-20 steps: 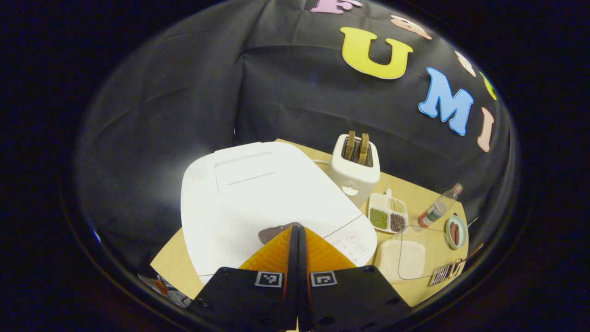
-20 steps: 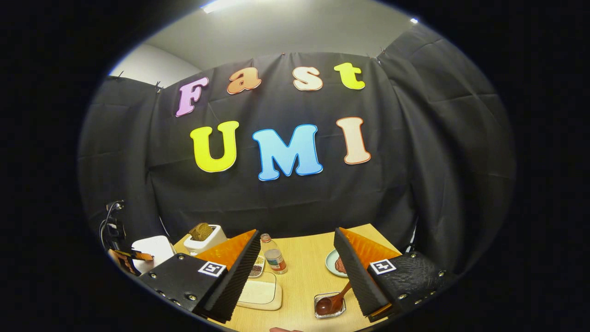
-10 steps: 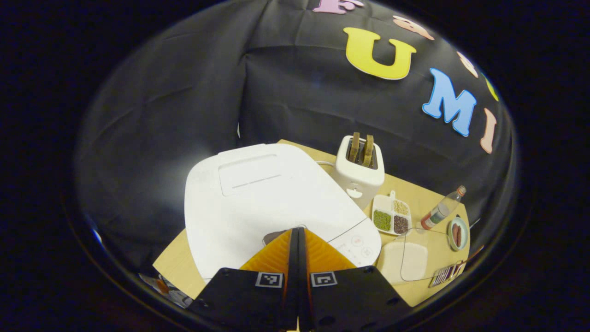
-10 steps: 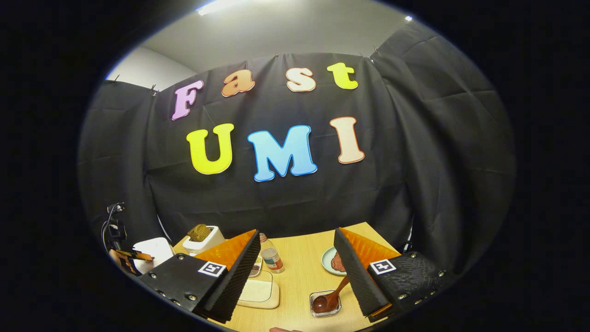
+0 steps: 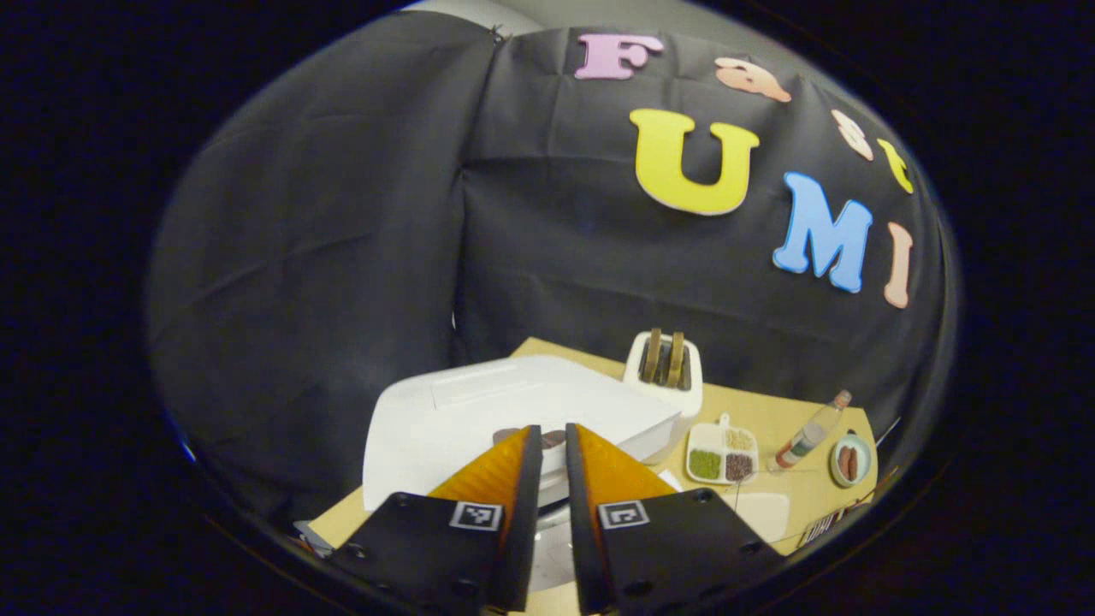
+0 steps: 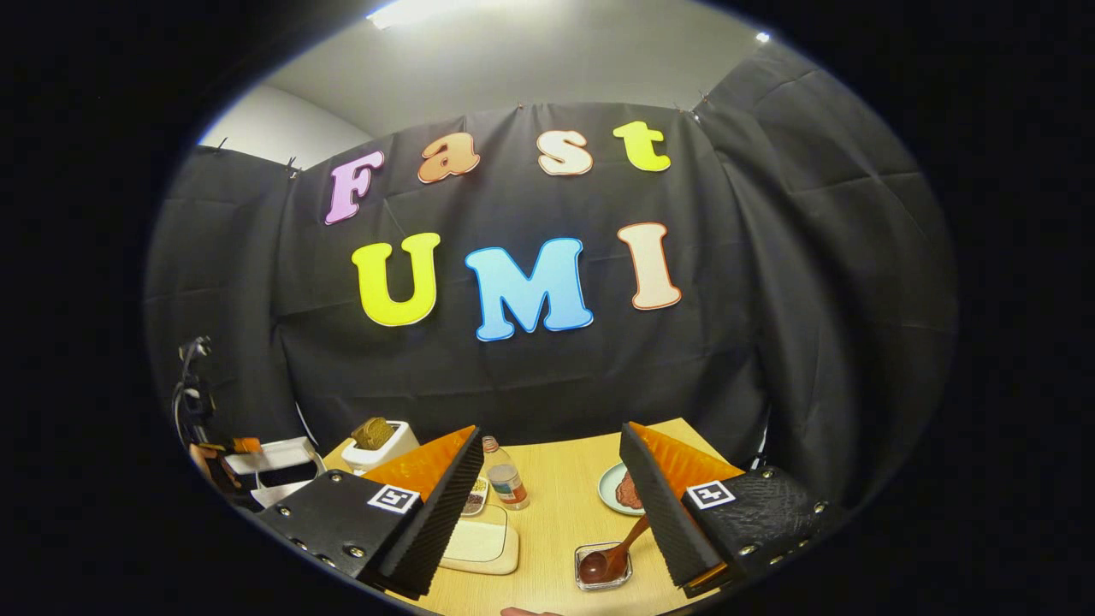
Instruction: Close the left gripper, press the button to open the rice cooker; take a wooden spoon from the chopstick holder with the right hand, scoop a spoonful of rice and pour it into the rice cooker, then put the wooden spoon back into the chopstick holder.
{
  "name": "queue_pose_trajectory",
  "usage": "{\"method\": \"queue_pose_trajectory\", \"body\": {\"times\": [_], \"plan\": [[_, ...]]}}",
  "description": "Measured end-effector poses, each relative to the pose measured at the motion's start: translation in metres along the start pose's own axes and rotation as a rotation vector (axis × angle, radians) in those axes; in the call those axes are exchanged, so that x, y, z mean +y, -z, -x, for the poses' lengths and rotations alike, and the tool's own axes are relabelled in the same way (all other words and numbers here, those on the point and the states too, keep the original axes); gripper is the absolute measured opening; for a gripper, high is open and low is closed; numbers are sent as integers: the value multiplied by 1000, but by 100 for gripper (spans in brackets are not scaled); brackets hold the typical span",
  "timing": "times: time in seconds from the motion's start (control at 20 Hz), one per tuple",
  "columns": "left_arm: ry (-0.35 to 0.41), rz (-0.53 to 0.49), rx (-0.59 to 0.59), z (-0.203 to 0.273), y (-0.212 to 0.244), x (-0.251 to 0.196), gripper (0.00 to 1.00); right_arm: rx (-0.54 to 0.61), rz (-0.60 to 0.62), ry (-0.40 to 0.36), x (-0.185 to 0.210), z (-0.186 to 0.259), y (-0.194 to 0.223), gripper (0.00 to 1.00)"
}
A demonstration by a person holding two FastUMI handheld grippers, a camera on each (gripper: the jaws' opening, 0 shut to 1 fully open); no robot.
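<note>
Nothing held on either side. On the left gripper (image 5: pixel 553 432), only a narrow slit between the fingers, poised just near of the rice cooker (image 5: pixel 479 411), above its front edge. On the right gripper (image 6: pixel 549 432), fingers spread wide and empty, hovering over the near part of the table (image 6: pixel 565 479).

Lid (image 5: pixel 513 398) apparently sprung up already, with a dark gap under it in both views, so probably time for the spoon.

Wooden spoon (image 6: pixel 614 554) resting bowl-down in a small clear holder (image 6: pixel 603 571), handle slanting up to the right, close against the right finger.

Risks from here:
- Knocking the slanted handle on the way down and tipping that light holder, since barely any room on the right side.
- Pinching the handle too near its tip and letting the bowl swing and spill on the way left.
- Catching the bottle (image 6: pixel 506 481) or the pale tray (image 6: pixel 483 543) while crossing toward the cooker at far left.
- Bumping the raised lid with the parked left fingers and dropping it shut.

Cannot tell whether the lid is latched fully open.
</note>
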State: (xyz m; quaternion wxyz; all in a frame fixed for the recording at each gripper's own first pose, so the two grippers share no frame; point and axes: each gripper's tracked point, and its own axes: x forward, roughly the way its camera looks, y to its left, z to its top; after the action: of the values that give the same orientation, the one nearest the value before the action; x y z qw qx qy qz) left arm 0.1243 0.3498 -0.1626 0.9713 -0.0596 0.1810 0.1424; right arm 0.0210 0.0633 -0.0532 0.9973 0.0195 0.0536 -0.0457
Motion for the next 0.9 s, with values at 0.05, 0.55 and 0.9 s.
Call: {"method": "queue_pose_trajectory", "body": {"times": [0.05,0.55,0.9], "plan": [[7,-12,-56,11,-19,-5,45,0,5,3,-1,0,1,98],[195,-66,-308,108,-63,-108,96,14,58,44,-49,-21,28,97],[234,-107,-293,129,-33,-144,96,186,-2,82,-100,-60,105,98]]}}
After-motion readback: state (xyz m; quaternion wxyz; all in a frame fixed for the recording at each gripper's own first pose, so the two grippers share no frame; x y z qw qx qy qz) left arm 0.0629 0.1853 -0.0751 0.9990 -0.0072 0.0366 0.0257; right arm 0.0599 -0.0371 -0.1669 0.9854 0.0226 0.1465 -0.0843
